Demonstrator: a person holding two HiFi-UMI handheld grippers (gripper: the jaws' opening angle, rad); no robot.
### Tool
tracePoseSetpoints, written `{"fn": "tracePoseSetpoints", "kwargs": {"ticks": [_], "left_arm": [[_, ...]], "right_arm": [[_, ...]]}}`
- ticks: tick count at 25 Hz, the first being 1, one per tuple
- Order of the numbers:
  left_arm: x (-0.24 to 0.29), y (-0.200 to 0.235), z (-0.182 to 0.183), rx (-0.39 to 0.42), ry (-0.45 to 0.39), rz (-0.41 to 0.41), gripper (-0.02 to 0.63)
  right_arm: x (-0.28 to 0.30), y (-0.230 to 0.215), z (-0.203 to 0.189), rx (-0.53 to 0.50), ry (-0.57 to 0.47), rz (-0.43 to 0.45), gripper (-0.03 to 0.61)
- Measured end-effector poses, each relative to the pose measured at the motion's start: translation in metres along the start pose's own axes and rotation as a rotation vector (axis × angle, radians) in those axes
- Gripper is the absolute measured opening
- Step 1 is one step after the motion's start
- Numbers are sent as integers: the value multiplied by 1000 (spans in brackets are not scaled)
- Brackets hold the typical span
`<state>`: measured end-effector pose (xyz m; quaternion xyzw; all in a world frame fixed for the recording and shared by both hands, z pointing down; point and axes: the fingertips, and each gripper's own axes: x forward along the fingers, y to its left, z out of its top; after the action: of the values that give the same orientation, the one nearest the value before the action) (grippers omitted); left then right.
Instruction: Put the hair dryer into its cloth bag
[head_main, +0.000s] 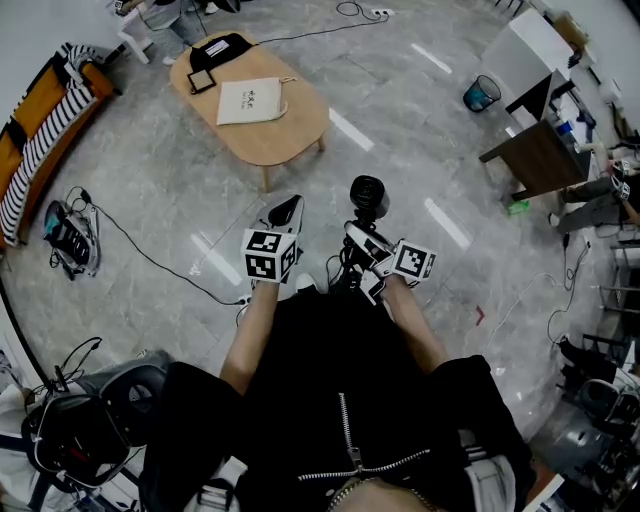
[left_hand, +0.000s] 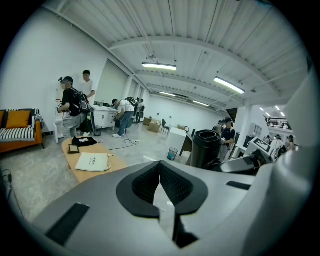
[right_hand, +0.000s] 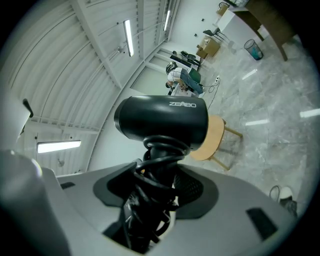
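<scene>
hair dryer (right_hand: 162, 122) sits clamped by its cord-wrapped handle between right gripper (right_hand: 156, 187) fingers; left gripper (left_hand: 160, 182) fingers are together.

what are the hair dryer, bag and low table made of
The hair dryer looks like black plastic, smooth with a soft sheen. The bag is pale matte cloth, lying limp and flat, with a drawstring. The table is probably wood or veneer: a light tan rounded top on matching legs.
</scene>
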<state>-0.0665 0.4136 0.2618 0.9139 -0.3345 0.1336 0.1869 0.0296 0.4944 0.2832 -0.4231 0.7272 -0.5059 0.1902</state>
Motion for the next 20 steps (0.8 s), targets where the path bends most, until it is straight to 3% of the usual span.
{"fn": "tracePoseSetpoints", "kwargs": {"ticks": [7, 16, 20], "left_arm": [[-10, 4, -3, -2, 6, -2, 15], [-4, 11, -11, -25, 26, 0, 15], [3, 9, -14, -27, 35, -2, 15]], "right_arm": [[-1, 1, -5, 2, -11, -36, 233], [-1, 3, -1, -8, -22, -13, 235], [-5, -10, 1, 16, -11, -60, 235]]}}
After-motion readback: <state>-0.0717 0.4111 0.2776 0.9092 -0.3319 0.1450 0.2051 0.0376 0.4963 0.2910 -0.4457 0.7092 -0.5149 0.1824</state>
